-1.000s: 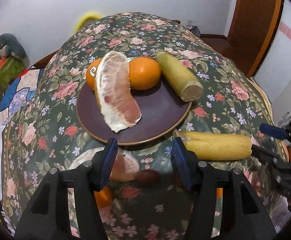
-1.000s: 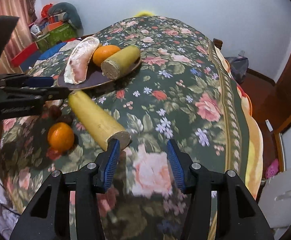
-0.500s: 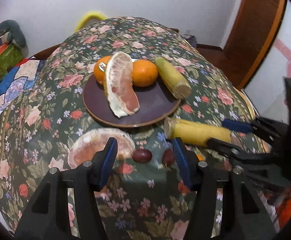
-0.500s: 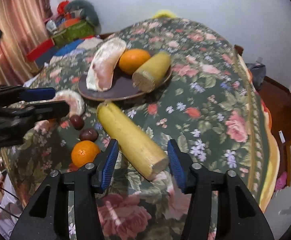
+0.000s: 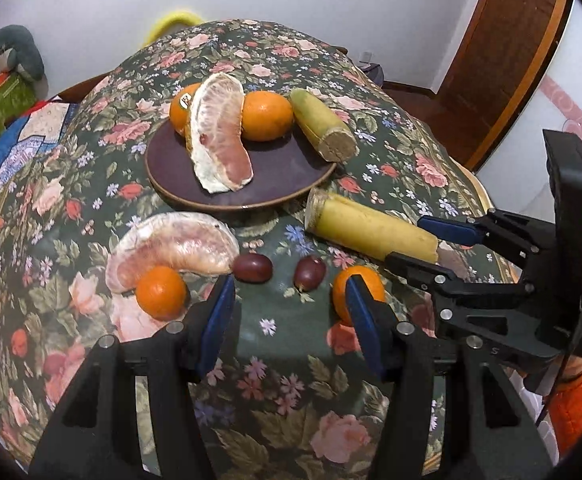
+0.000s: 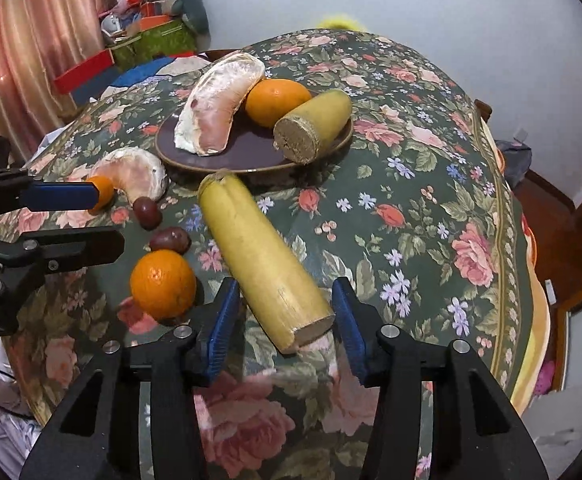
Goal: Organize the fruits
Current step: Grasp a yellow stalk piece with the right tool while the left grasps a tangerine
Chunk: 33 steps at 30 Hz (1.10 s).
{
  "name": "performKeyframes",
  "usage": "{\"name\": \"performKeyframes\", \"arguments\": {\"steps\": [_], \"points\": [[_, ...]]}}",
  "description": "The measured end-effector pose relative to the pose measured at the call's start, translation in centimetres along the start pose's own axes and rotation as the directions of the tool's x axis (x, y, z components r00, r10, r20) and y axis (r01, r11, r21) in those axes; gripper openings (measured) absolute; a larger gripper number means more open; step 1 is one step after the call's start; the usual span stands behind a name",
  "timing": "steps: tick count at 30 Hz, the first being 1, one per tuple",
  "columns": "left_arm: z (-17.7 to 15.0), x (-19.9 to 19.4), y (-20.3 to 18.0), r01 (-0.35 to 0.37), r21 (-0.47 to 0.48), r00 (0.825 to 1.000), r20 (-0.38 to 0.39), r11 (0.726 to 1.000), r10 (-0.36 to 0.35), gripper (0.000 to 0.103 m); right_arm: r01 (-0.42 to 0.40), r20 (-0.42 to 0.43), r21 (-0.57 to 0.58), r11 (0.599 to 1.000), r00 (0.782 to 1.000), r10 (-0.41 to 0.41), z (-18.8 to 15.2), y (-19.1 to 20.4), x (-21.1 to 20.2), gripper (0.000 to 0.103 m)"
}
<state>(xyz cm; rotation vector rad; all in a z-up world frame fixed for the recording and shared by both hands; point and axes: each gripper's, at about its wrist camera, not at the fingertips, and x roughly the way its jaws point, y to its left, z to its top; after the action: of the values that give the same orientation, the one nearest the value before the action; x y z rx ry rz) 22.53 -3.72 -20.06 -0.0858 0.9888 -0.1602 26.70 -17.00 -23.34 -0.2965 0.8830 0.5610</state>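
Right gripper [image 6: 285, 320] advanced: sugarcane piece [image 6: 259, 256] near end now between wide-open fingers, untouched; left gripper [image 5: 289, 312] open, empty

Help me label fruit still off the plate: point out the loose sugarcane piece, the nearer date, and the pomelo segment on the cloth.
loose sugarcane piece [image 6: 263, 264]: right wrist view, mid-length.
nearer date [image 6: 169, 239]: right wrist view, centre.
pomelo segment [image 5: 175, 246]: left wrist view, middle of curve.

Left gripper [image 5: 289, 312] and right gripper [image 6: 285, 318] both gape wide.
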Motion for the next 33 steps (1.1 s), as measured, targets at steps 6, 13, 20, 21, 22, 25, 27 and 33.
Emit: {"name": "performKeyframes", "arguments": {"steps": [6, 13, 20, 21, 22, 25, 27, 33], "points": [[-0.6, 0.1, -1.2, 0.037, 0.009, 0.999, -0.015, 0.999, -0.037, 0.057, -0.006, -0.008, 0.072, 0.997, 1.000, 0.006, -1.7, -0.9, -1.4, 0.036], [-1.4, 1.3, -3.1, 0.055, 0.030, 0.998, -0.042, 0.998, -0.054, 0.052, -0.025, -0.020, 0.121, 0.992, 0.999, 0.027, -3.9, -1.0, -3.2, 0.032], [-0.8, 2.9, -3.8, 0.038, 0.036, 0.998, -0.056, 0.999, -0.036, 0.047, -0.056, 0.009, 0.160, 0.986, 0.998, 0.055, -3.7, -1.7, -4.3, 0.033], [-0.7, 3.2, -3.8, 0.031, 0.040, 0.998, -0.056, 0.999, -0.029, 0.047, -0.059, 0.013, 0.158, 0.986, 0.998, 0.057, -3.5, -1.7, -4.2, 0.033], [-0.6, 3.3, -3.8, 0.028, 0.043, 0.998, -0.056, 0.999, -0.025, 0.047, -0.061, 0.015, 0.155, 0.986, 0.998, 0.059, -3.3, -1.8, -4.1, 0.033], [-0.5, 3.7, -3.8, 0.030, 0.049, 0.998, -0.060, 0.998, -0.027, 0.037, -0.052, 0.007, 0.145, 0.988, 0.999, 0.052, -2.7, -1.9, -3.1, 0.033], [-0.5, 3.9, -3.7, 0.039, 0.047, 0.997, -0.064, 0.998, -0.036, 0.033, -0.060, -0.004, 0.154, 0.986, 0.998, 0.061, -2.5, -2.2, -2.3, 0.035], [-0.4, 3.7, -3.4, 0.051, 0.037, 0.997, -0.053, 0.998, -0.049, 0.032, -0.076, -0.002, 0.161, 0.984, 0.997, 0.077, -1.9, -2.2, -1.2, 0.034]]}}
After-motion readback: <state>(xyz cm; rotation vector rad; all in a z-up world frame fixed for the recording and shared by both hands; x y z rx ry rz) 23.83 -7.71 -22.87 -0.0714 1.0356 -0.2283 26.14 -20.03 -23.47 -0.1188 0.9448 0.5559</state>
